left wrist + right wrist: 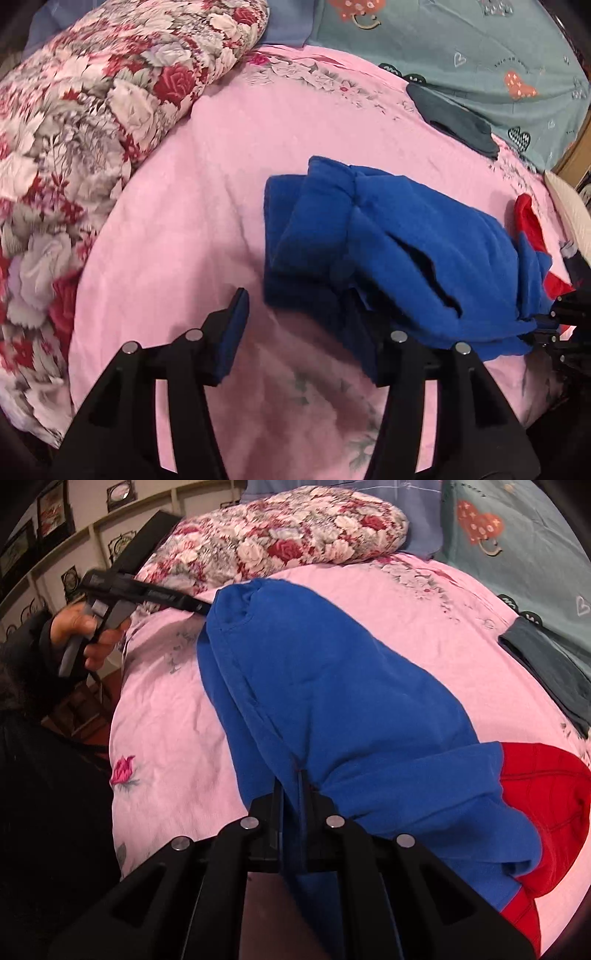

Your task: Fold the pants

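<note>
— Two tongs are at work, and only one is holding. Your right tongs (291, 794) are pinching the near edge of the blue pants (332, 686). The pants stretch away from those tongs across the pink sheet (166, 709).

— What about your left tongs (299, 328)?

— They are spread wide, with nothing between them. The pants lie just ahead and to the right of them, and one finger is at the edge of the cloth.

— What could go wrong?

— If you pull with the right tongs alone, I think the far end may drag and bunch up. The soft cloth could also slip out of the pinch.

— Anything else?

— The red part (546, 794) lies just right of the right tongs, partly under the blue. A fast lift might pull it crooked. The flowered blanket (92, 129) sits far to the left, so it should not get in your way.
</note>
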